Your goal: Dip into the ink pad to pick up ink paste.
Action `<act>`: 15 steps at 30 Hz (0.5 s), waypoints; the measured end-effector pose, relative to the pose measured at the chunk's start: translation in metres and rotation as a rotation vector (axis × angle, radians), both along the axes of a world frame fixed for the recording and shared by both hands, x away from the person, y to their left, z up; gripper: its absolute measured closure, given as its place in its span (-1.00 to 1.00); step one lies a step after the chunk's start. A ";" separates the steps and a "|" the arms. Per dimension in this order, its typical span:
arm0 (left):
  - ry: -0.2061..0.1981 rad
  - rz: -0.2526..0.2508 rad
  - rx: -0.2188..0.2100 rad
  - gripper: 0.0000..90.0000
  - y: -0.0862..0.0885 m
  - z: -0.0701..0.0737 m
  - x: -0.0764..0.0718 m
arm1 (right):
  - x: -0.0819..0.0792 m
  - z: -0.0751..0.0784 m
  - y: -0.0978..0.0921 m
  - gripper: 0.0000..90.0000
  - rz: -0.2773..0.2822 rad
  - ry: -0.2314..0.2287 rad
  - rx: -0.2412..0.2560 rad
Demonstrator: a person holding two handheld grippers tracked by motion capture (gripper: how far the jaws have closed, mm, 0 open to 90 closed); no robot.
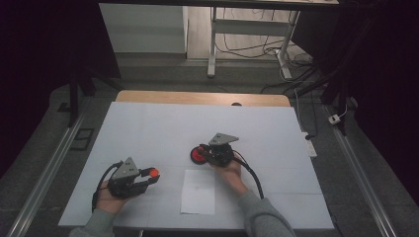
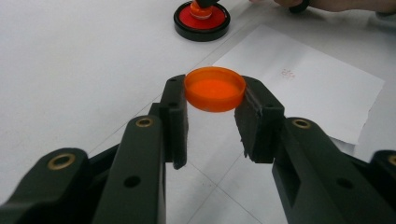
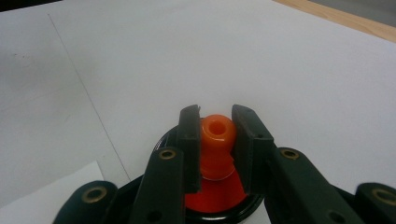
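While the person's forearms rest at the near edge of the tabletop [image 1: 148,123], the left gripper [image 1: 148,175] sits closest to me, its fingers [image 2: 173,116] clenched on an orange cap [image 2: 215,88] that is held flat and clear of the surface, open side up. Just beyond it, and between the two hands, lies a sheet of white paper [image 1: 198,191] with a faint red mark already on it, so I judge that at least one impression has been made. Farther on, the right gripper [image 1: 207,154] points down over a round black ink pad [image 2: 201,21] with a red centre, and its fingers [image 3: 189,144] are closed around the neck of an orange stamp [image 3: 216,140] that stands upright on that red centre, touching it. As I read it, the cap is off and kept out of the way, and the stamp is being inked now. What seems left is to lift it, carry it back over the paper, press it down, and then bring the cap across to close it. Behind all this the far half of the tabletop is bare, with desk legs and cables on the floor beyond.
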State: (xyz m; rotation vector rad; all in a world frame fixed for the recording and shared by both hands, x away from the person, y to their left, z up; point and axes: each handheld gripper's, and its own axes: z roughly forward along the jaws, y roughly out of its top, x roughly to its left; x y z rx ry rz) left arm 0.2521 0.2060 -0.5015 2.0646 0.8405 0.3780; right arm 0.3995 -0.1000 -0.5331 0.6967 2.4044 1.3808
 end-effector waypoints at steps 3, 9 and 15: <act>0.006 -0.001 0.002 0.45 0.000 -0.001 0.000 | 0.000 -0.001 0.000 0.63 0.000 -0.009 0.005; 0.005 0.002 0.003 0.45 0.000 0.000 0.000 | -0.001 -0.001 0.000 0.63 0.001 -0.011 0.000; 0.004 0.004 0.005 0.45 0.000 0.000 0.000 | -0.001 -0.001 0.000 0.63 0.001 -0.016 -0.003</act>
